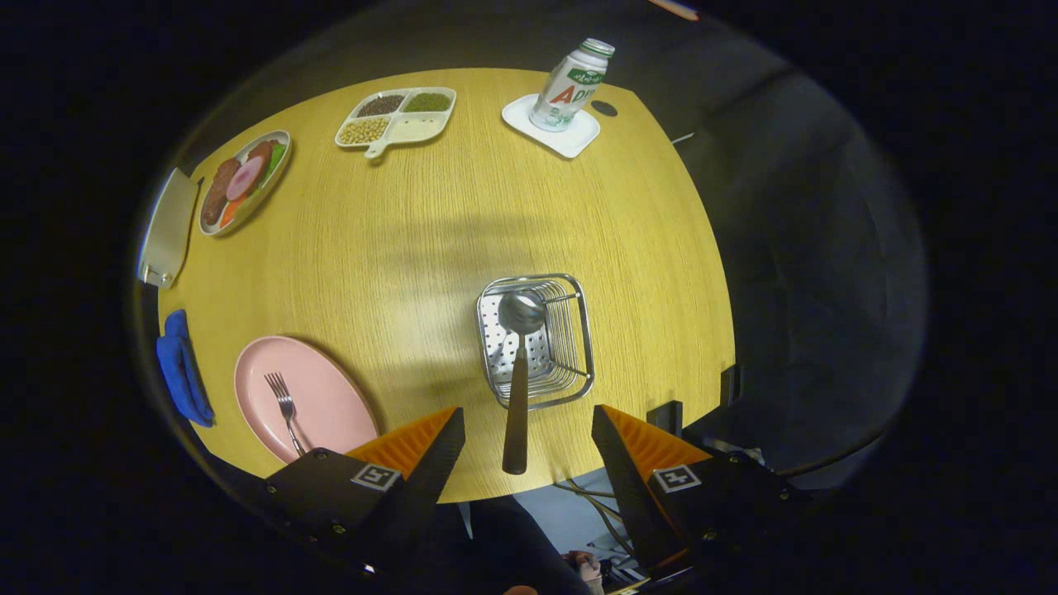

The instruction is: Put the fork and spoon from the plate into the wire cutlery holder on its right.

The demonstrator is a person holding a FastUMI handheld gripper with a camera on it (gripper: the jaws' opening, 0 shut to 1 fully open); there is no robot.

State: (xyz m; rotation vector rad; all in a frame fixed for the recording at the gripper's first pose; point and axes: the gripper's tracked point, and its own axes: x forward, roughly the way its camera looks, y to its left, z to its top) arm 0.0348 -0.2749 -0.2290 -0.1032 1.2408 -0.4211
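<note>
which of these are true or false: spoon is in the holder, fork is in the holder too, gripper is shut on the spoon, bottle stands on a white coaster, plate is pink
1. The spoon is in the holder. True: bowl inside, handle sticking out over the rim.
2. The fork is in the holder too. False: it lies on the plate.
3. The gripper is shut on the spoon. False: its fingers stand open, apart from the handle between them.
4. The bottle stands on a white coaster. True.
5. The plate is pink. True.

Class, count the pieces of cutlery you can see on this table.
2: the fork lies on the pink plate; the spoon leans in the wire cutlery holder, between the open hand-held gripper fingers.
</note>
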